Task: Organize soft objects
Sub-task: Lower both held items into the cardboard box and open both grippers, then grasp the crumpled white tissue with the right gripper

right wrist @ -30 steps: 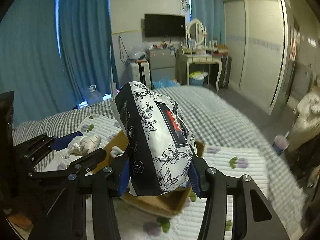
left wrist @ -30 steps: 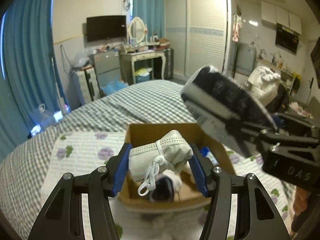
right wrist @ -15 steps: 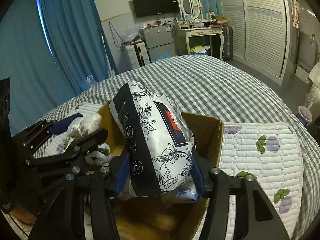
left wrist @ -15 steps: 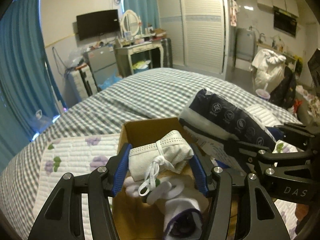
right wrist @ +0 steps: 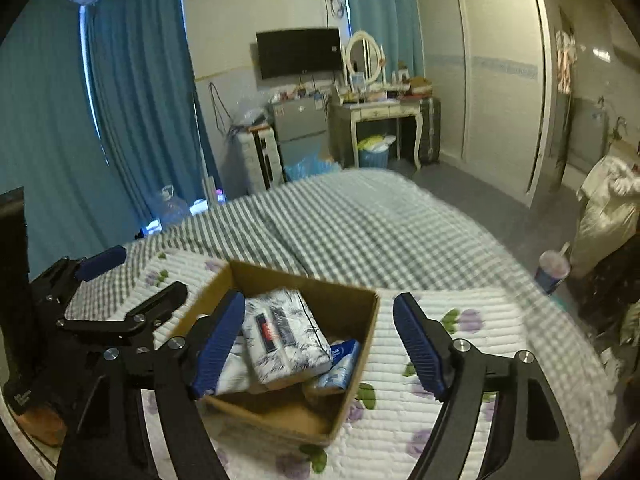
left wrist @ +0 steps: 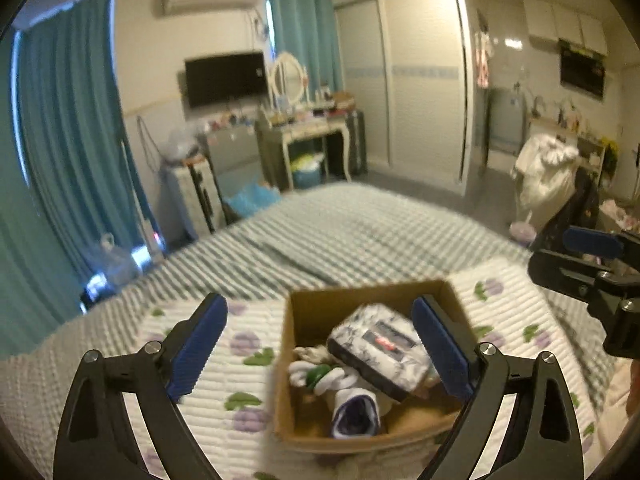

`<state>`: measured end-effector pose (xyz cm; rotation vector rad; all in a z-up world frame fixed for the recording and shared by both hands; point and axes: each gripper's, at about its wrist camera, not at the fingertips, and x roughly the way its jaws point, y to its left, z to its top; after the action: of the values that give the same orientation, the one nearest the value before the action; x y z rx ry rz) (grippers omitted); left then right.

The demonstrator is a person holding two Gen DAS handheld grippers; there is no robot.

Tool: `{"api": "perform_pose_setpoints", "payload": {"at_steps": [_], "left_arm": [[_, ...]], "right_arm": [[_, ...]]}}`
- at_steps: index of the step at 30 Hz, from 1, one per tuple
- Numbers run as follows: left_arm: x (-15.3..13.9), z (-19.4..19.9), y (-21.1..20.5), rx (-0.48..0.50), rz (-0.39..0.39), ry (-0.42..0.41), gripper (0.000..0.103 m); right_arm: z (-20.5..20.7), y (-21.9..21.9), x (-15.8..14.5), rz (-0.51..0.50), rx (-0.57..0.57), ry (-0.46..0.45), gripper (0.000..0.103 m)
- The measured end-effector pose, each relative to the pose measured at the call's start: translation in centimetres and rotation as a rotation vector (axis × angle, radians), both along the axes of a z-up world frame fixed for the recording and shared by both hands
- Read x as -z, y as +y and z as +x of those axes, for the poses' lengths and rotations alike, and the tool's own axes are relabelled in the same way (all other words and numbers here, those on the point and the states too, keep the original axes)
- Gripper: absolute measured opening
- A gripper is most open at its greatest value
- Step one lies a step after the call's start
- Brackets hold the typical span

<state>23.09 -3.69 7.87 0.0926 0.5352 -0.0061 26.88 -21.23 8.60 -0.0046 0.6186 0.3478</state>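
Bed (right wrist: 360,224): grey-and-white check cover, filling the middle of the room.
Quilted mat (right wrist: 460,340): white, printed with purple flowers and green leaves, spread over the near end of the bed.
Cardboard box (right wrist: 362,344): open-topped, standing on the quilted mat near its middle; its walls are upright.
Left gripper (left wrist: 320,344): jaws spread wide, blue pads well apart, holding nothing; it hangs above the mat, its right pad over the box's right side, its left pad over bare mat.
Right gripper (right wrist: 320,344): jaws spread wide, nothing between the pads; its left pad hangs over the box beside the tissue pack, whether touching cannot be told; its right pad is over the mat outside the box's right wall.
Tissue pack (right wrist: 286,336): white with dark floral print and a dark label, lying tilted on top of the other contents inside the box.
Blue-and-white packet (right wrist: 340,364): inside the box, against its right wall, partly under the tissue pack.
Rolled socks (left wrist: 352,412): white and dark, in the box's near left part, beside the tissue pack.
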Motion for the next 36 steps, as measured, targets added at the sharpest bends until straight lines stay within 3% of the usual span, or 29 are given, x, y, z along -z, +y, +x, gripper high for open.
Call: {"api": "perform_pose_setpoints", "payload": {"at_steps": [3, 8, 13, 17, 22, 27, 30, 36], "left_arm": [[-3.1, -3.7, 0.4, -0.003, -0.006, -0.056, 0.103], [-5.6, -9.2, 1.6, -0.012, 0.005, -0.113, 0.103], [-4.5, -12.7, 3.6, 0.001, 0.014, -0.113, 0.103], [-0.6, -14.1, 5.5, 0.041, 0.051, -0.071, 0.103], [6.2, -13.1, 8.1, 0.044, 0.114, 0.013, 0.103], [12.6, -12.1, 10.9, 0.039, 0.067, 0.089, 0.103], [14.7, -11.0, 11.9, 0.035, 0.05, 0.132, 0.103], [16.5, -10.0, 13.2, 0.041, 0.024, 0.141, 0.103]], "right_arm": [[-3.8, -0.8, -3.8, -0.001, -0.012, -0.038, 0.089], [-10.3, -1.7, -8.1, -0.031, -0.005, -0.115, 0.103], [-15.0, -0.8, -7.1, -0.036, -0.001, -0.12, 0.103], [-16.5, 1.7, -2.5, -0.03, -0.011, -0.059, 0.103], [-15.9, 7.1, 6.1, -0.061, -0.055, 0.051, 0.103], [-14.3, 11.2, 13.1, -0.081, -0.069, 0.104, 0.097], [-12.5, 12.7, 16.6, -0.061, -0.068, 0.165, 0.088], [-10.0, 15.1, 22.0, -0.059, -0.062, 0.259, 0.081]]}}
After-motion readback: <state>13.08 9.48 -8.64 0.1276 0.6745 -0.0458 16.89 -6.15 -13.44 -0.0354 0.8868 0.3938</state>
